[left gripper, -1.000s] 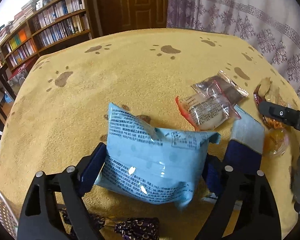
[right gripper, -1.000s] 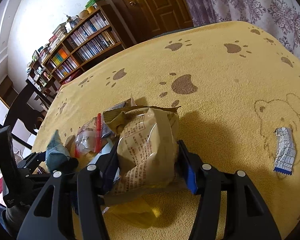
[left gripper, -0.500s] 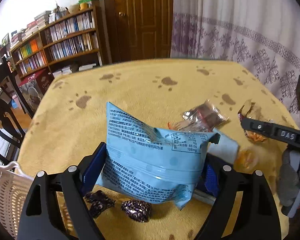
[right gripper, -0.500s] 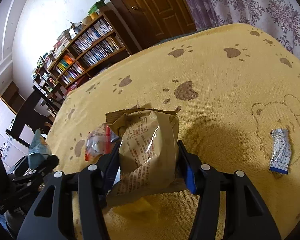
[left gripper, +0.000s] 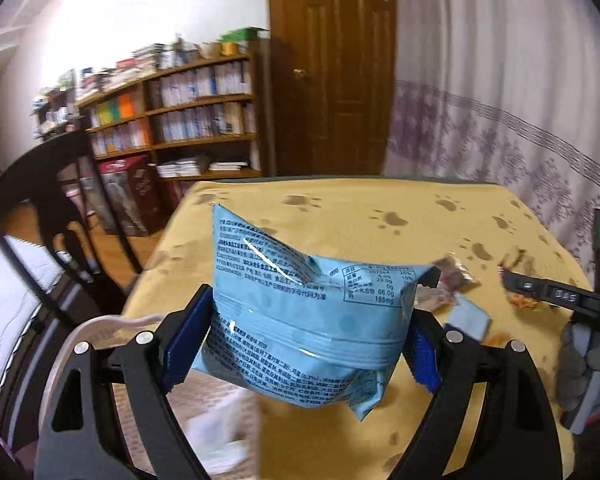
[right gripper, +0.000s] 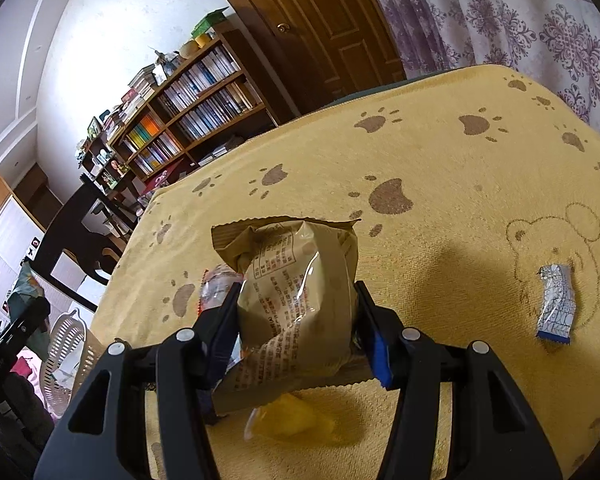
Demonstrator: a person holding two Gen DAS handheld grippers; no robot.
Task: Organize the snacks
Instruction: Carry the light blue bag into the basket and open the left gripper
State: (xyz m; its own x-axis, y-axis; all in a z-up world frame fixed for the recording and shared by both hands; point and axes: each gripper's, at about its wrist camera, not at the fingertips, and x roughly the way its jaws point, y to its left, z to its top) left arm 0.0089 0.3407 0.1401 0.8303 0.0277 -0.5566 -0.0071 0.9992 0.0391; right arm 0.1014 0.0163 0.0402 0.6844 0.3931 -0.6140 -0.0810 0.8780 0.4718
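Note:
My left gripper (left gripper: 300,344) is shut on a light blue snack bag (left gripper: 300,312), held well above the yellow table cloth (left gripper: 340,208). The rim of a white slotted basket (left gripper: 100,326) curves just below it at the left. In the right wrist view my right gripper (right gripper: 296,328) is shut on a tan snack bag (right gripper: 296,292), lifted a little off the cloth. A yellow wrapped sweet (right gripper: 288,424) lies under that bag. A clear packet with a red edge (right gripper: 216,288) shows behind its left finger.
A small blue-and-white wrapper (right gripper: 556,304) lies on the bear print at the right. Several small packets (left gripper: 456,284) rest on the cloth near the other gripper's body (left gripper: 556,296). The basket (right gripper: 70,344), a dark chair (left gripper: 60,216) and bookshelves (left gripper: 180,120) stand to the left.
The left gripper has risen and swung left with the blue bag, so the basket rim now sits under it. The right gripper has lifted slightly with the tan bag.

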